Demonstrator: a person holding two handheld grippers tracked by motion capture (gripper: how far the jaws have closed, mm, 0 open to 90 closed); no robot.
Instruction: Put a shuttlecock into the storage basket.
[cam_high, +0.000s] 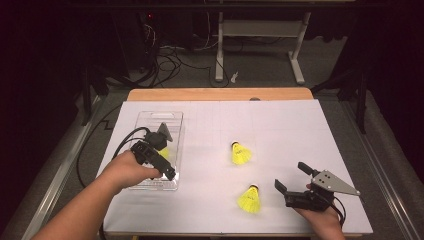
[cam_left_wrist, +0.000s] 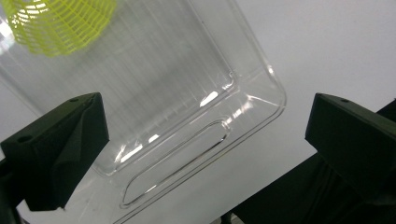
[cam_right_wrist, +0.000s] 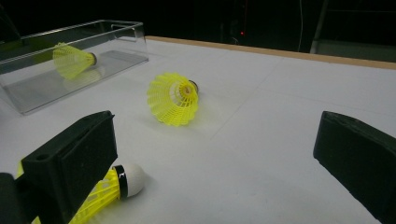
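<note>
- As seen from the high view, the left tongs (cam_high: 167, 150) hang spread over the clear box (cam_high: 176, 150) at the left of the white surface (cam_high: 280, 125), with one yellow shuttlecock (cam_high: 164, 152) already inside the box just beside them. The right tongs (cam_high: 291, 177) are also spread and hold nothing; the near shuttlecock (cam_high: 250, 199) lies just to their left, and the far shuttlecock (cam_high: 241, 153) lies farther up the surface, apart from both tongs. Risk: a sweep of the left tongs out of the box could catch its wall and drag the light box sideways.
- In the left gripper view, the left tongs (cam_left_wrist: 205, 140) stand wide apart above the rounded corner of the clear box (cam_left_wrist: 261, 100); the netted skirt of the boxed shuttlecock (cam_left_wrist: 58, 21) sits at the upper left, beyond the jaws and touching neither. Risk: closing here would pinch the box rim instead of nothing, tilting the box and rolling the shuttlecock out.
- In the right gripper view, the right tongs (cam_right_wrist: 215, 154) are open, and the near shuttlecock (cam_right_wrist: 126, 181) lies partly behind the left-hand jaw, its white cork tip poking inward, not centred between the jaws. The far shuttlecock (cam_right_wrist: 173, 99) rests on its side ahead, and the clear box (cam_right_wrist: 116, 46) stands beyond it. Risk: closing from this offset would likely nudge the cork and send the near shuttlecock rolling, or crush its soft skirt.
</note>
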